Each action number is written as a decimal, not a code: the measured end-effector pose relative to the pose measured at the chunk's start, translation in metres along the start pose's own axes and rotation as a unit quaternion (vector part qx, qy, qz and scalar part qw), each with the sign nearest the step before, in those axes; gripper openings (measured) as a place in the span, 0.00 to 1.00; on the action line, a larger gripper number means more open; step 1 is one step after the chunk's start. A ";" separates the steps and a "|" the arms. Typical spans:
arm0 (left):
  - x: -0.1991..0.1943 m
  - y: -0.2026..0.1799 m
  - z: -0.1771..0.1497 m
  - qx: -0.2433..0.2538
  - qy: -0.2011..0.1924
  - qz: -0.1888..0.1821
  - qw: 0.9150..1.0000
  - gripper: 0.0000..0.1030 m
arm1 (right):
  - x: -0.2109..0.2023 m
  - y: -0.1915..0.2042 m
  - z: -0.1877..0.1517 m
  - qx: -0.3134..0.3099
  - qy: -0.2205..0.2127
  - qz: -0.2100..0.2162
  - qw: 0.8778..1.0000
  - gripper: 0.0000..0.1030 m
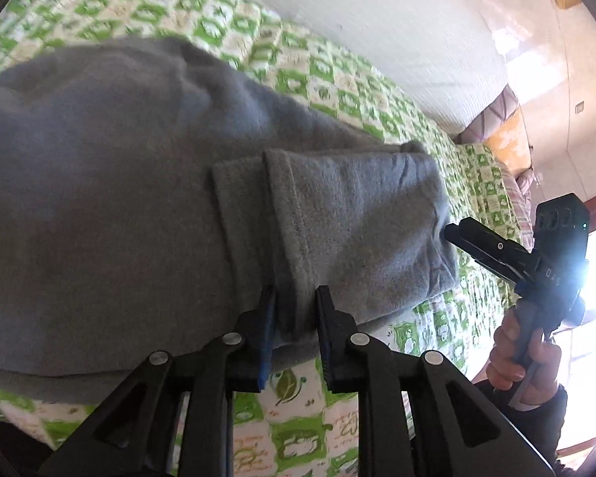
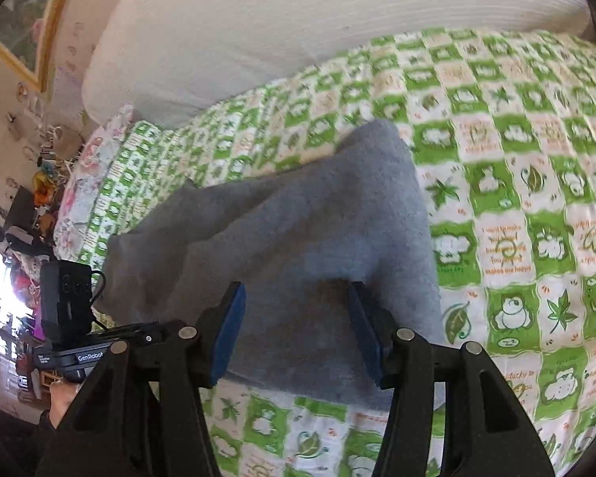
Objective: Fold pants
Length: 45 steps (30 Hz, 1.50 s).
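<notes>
Nearest, the left gripper (image 1: 296, 310) has its jaws narrowed around the hemmed cuffs (image 1: 282, 214) of the grey fleece pants (image 1: 99, 198), seemingly pinching a fold there; the right gripper (image 2: 296, 318) stands spread over the cloth's near edge, its pads not pressing. The pants lie half folded on a quilted bedspread (image 2: 516, 218) checked in green and white. Thick, soft and limp, they should sag and bunch, so the stitched hems look like the firmest hold. Beyond lies a ribbed white pillow (image 2: 298, 20).
</notes>
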<state>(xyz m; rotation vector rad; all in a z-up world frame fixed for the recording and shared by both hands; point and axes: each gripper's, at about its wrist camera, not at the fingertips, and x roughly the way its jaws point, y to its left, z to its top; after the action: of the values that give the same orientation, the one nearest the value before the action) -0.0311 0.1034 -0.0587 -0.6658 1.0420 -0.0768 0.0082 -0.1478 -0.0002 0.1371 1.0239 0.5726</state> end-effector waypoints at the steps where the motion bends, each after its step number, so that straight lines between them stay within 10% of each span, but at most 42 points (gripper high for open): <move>1: -0.009 0.001 -0.001 0.000 -0.010 0.004 1.000 0.19 | -0.002 0.006 0.001 -0.006 -0.002 0.002 1.000 0.53; 30: -0.139 0.123 -0.055 -0.187 -0.159 0.007 0.969 0.29 | 0.083 0.167 0.016 -0.127 0.074 0.068 0.987 0.62; 35: -0.154 0.144 -0.069 -0.227 -0.188 0.002 0.956 0.45 | 0.111 0.194 0.018 -0.155 0.108 0.073 0.979 0.64; 45: -0.162 0.182 -0.086 -0.288 -0.205 -0.006 0.935 0.45 | 0.176 0.274 0.024 -0.250 0.177 0.076 0.949 0.65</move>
<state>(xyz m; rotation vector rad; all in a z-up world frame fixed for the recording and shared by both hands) -0.2308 0.2682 -0.0608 -1.1636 0.6463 0.3590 -0.0090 0.1771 -0.0218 -0.3504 1.1877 1.0069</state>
